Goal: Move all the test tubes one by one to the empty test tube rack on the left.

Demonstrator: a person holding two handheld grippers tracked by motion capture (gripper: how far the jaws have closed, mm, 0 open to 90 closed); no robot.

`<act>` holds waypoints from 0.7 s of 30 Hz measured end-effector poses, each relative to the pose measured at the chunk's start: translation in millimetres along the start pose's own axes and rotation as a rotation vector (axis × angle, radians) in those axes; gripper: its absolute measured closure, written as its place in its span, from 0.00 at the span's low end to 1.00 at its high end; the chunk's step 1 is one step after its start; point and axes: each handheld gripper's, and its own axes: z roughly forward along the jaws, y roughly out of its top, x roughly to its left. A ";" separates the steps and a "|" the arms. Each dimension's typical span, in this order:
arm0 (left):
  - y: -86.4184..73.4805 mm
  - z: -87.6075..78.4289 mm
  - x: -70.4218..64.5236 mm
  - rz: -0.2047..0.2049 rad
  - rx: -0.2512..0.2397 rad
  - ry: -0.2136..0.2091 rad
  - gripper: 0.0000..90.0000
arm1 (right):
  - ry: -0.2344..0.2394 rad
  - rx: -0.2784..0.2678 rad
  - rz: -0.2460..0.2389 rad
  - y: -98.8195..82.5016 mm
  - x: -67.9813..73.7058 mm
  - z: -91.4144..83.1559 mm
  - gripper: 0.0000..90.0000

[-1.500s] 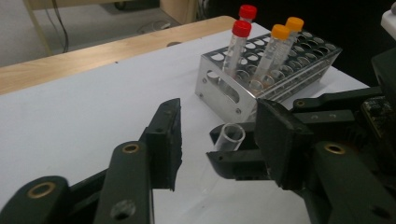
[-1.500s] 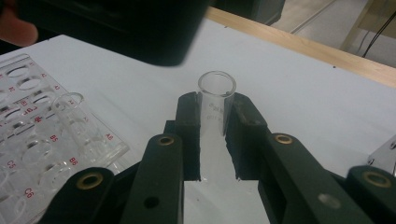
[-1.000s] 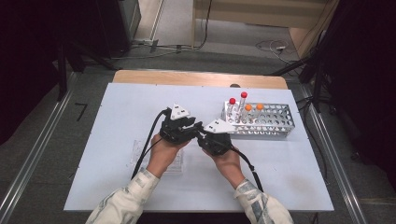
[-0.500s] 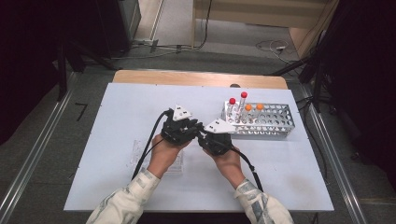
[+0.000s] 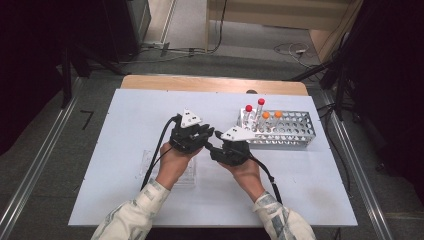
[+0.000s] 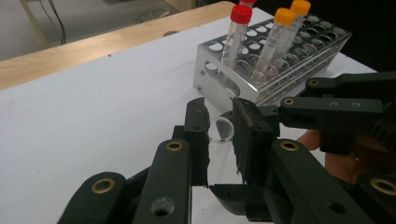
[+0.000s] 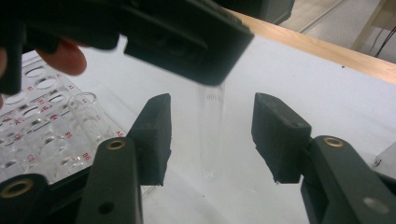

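— Is any writing readable?
— Only small red numbers on the clear plastic rack (image 7: 42, 140); one reads 88.
— Where is the clear tube (image 7: 211, 135)?
— The left gripper (image 6: 219, 135) pinches its top, above the table's (image 5: 125, 115) middle. The right gripper (image 7: 210, 135) has just opened; its jaws stand spread around the tube without touching.
— And the metal rack (image 5: 295, 131)?
— It holds four capped tubes (image 5: 260, 111), near the right edge.
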 end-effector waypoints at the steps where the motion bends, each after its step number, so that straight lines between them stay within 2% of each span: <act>1: 0.8 -1.2 0.3 -0.002 -0.006 0.003 0.86 | 0.004 -0.003 0.000 0.4 -0.1 -1.4 0.49; 11: 6.0 -16.4 13.4 -0.021 -0.040 0.035 0.86 | 0.050 -0.025 0.001 3.3 -5.8 -21.4 0.44; 14: 7.6 -23.6 18.0 -0.022 -0.051 0.044 0.86 | 0.050 -0.014 0.012 2.3 -9.0 -25.0 0.40; 21: 7.0 -45.0 26.7 -0.016 -0.065 0.065 0.86 | 0.029 -0.004 0.024 -4.9 -20.1 -35.6 0.39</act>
